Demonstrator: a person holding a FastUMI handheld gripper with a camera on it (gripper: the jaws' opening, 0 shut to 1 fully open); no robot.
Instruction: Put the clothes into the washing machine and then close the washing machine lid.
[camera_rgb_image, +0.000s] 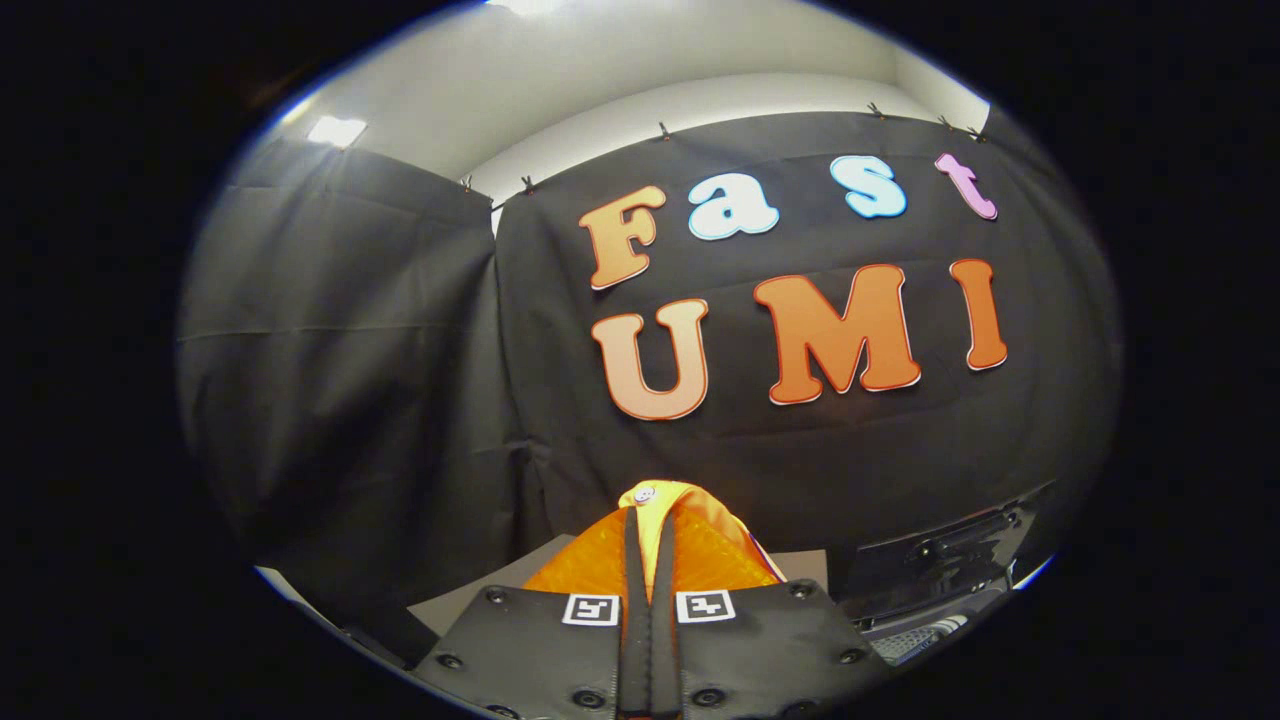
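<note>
An orange and yellow garment (690, 545) with a small white button bunches up between my two black fingers (628, 560). My gripper (648, 520) is shut on this cloth and holds it lifted, facing the black cloth wall. Orange fabric spreads to both sides of the fingers. Low to the right of the fingers lies a dark glossy part of the washing machine (940, 575), with a grille-like piece below it.
A black cloth wall (400, 400) hangs close ahead and to the left. A grey surface (520, 590) lies below, just left of the fingers. White room wall and ceiling lights show above the cloth.
</note>
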